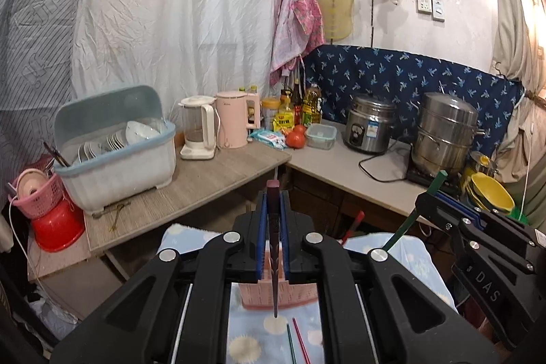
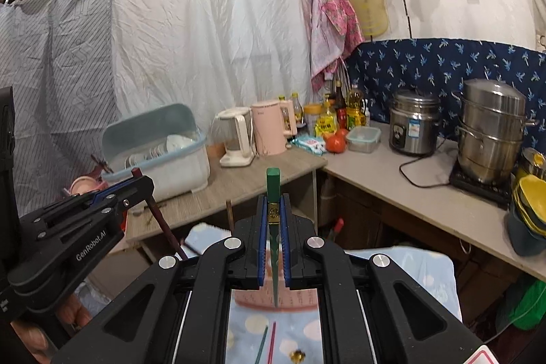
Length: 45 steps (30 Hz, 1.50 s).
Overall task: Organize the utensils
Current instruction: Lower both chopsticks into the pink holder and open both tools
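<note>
My left gripper (image 1: 273, 203) is shut on a dark maroon chopstick (image 1: 274, 248), held upright with its tip down above a pink holder (image 1: 261, 295). My right gripper (image 2: 273, 210) is shut on a green chopstick (image 2: 274, 248), also upright with its tip over the pink holder (image 2: 252, 297). Each gripper shows in the other's view: the right one (image 1: 431, 193) with the green chopstick at the right, the left one (image 2: 136, 181) with the maroon chopstick at the left. A green and a red chopstick (image 1: 297, 341) lie on the blue dotted cloth (image 1: 245, 343); they also show in the right wrist view (image 2: 268, 343).
A counter (image 1: 204, 190) runs along the wall with a dish rack (image 1: 116, 152), two kettles (image 1: 218, 125), bottles, tomatoes, a rice cooker (image 1: 370, 125) and a steel steamer pot (image 1: 443, 132). Yellow bowls (image 1: 491, 190) sit at the right. Pink basket and red basin (image 1: 54, 220) at the left.
</note>
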Motion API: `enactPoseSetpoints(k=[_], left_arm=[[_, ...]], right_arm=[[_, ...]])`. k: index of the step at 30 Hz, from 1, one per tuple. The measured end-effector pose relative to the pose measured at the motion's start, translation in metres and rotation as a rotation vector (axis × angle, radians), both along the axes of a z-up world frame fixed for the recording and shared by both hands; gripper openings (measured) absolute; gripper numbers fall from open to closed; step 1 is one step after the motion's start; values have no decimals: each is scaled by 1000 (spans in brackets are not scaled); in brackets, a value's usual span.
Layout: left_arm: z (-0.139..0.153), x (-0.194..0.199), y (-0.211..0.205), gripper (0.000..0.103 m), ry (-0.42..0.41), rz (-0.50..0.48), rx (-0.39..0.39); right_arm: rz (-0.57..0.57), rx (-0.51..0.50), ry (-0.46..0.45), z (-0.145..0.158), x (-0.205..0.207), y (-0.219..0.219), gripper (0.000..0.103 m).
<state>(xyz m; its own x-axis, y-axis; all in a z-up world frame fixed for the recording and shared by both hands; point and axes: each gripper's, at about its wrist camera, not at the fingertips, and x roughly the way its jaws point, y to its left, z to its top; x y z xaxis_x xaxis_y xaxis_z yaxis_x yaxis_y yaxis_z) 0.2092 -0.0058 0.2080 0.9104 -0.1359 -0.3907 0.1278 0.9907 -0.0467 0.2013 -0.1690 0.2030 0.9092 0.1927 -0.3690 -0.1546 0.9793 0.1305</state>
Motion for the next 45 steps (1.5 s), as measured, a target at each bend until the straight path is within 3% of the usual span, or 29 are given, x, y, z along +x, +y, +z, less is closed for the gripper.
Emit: enactPoseSetpoints(k=[7,16,24,33,35,36,38,40,45], left_arm=[[2,44,0,7,-8,28,16],[-49,93,2,7,75,62,56],[-82,108,3,7,134,62,61],[-100,107,1,7,172,54,60],[-102,106,0,7,176,55,60],[-102,104,-1,8,172,55,64],[-103,102,-2,17,169,58,74],[-102,98,-3,35,158,73,78],[-100,90,-4,36,154,73,71]], right_arm=[[2,6,4,-6,50,9,7],[1,-12,78,-52,99,21,7],[1,-30,154,-95,113,25,7],[2,-39,197,-116,110,25,8],[-8,-44,187,-117,106,26,14],[-15,-48,183,-117,104,25,26],[-25,-50,166,-115,98,25,40],[-33,-57,155,-114,93,24,40],[-31,-44,148,-110,80,20,43]])
